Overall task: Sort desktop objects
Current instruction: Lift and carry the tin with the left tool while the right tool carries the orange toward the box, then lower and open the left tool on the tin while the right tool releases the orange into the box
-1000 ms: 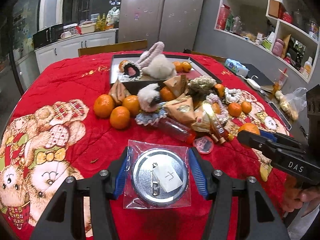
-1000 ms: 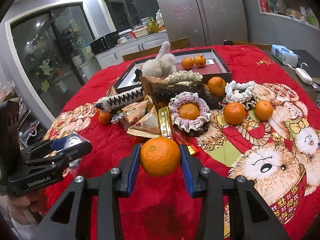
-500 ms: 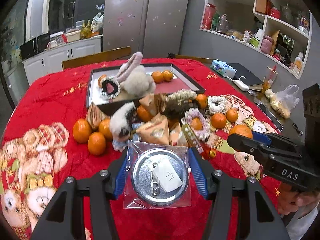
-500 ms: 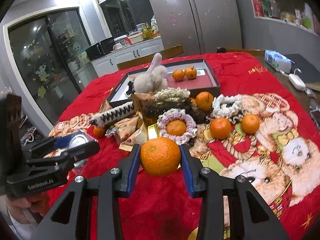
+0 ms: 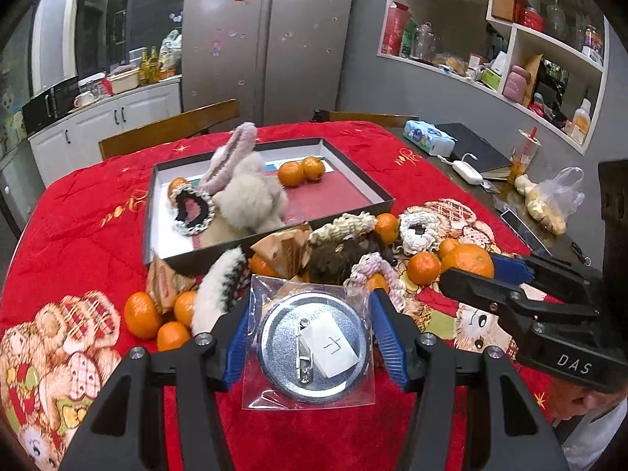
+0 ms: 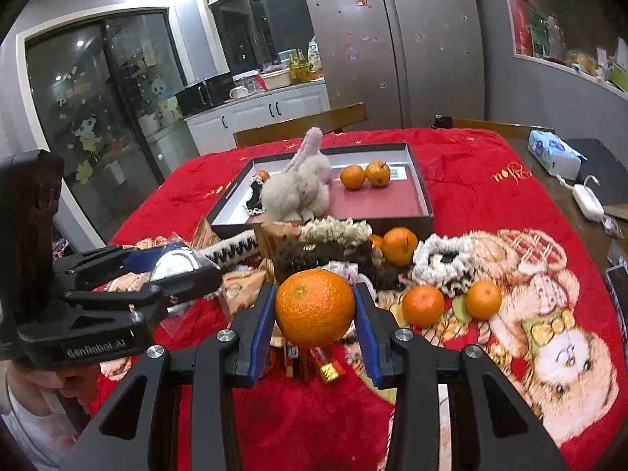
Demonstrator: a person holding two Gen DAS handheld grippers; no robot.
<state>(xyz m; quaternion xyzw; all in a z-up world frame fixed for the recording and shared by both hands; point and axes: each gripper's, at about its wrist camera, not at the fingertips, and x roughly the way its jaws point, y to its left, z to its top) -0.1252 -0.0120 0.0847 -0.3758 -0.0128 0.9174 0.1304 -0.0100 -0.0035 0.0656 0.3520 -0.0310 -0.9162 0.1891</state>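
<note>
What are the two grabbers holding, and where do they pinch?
The left gripper pinches a bagged badge by its side edges. The right gripper pinches an orange by its two sides.

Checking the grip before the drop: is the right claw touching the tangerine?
Touching. In the right wrist view both blue pads of the right claw press the sides of the tangerine, holding it clear above the cloth.
</note>
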